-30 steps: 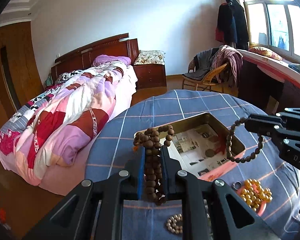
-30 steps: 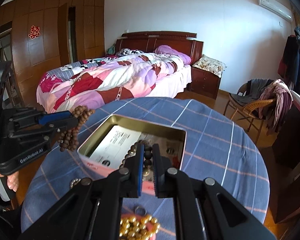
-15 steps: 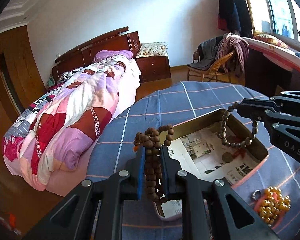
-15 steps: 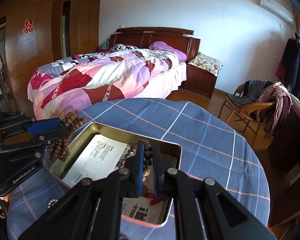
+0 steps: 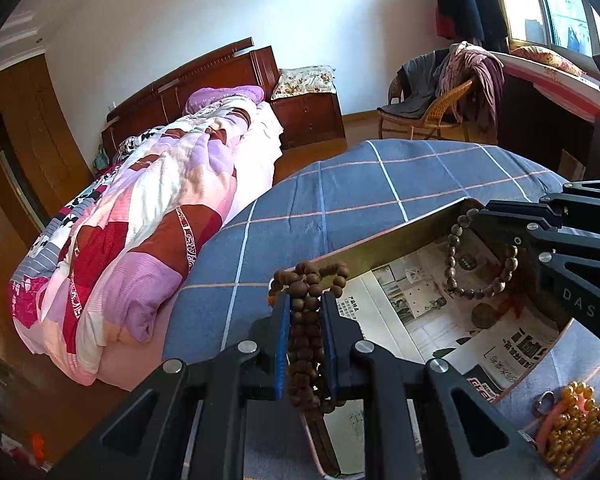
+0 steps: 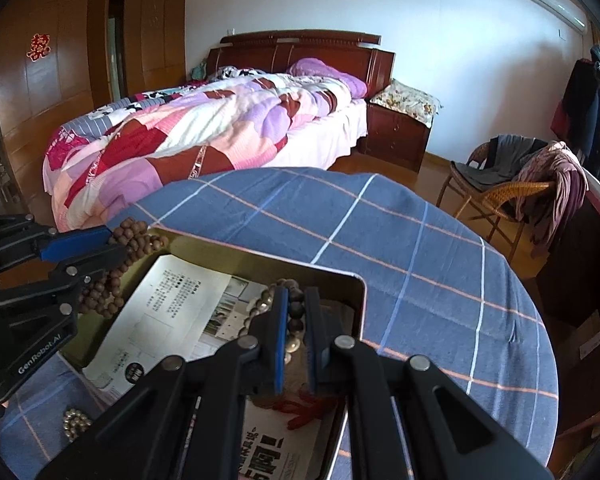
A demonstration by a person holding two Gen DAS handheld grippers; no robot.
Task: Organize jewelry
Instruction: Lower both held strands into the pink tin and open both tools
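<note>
A shallow metal tin (image 5: 396, 236) (image 6: 356, 292) lined with newspaper sits on the round blue checked table (image 6: 380, 224). My left gripper (image 5: 305, 300) (image 6: 112, 240) is shut on a bundle of dark brown wooden beads (image 5: 306, 340) (image 6: 108, 284), held over the tin's left edge. My right gripper (image 6: 293, 300) (image 5: 480, 216) is shut on a brown bead bracelet (image 5: 460, 264) (image 6: 296, 312), which hangs inside the tin with a red tassel (image 6: 308, 408) below it.
A gold bead bracelet (image 5: 572, 424) and a small ring (image 5: 544, 402) lie on the cloth right of the tin. A silvery bead cluster (image 6: 74, 422) lies near the table's front left. A bed (image 6: 204, 132) and a wicker chair (image 6: 496, 192) stand beyond the table.
Both grippers moved forward over the tin. The right gripper lowered its bracelet from above the tin's near side down into the tin; the left carried its beads to the tin's left edge.
</note>
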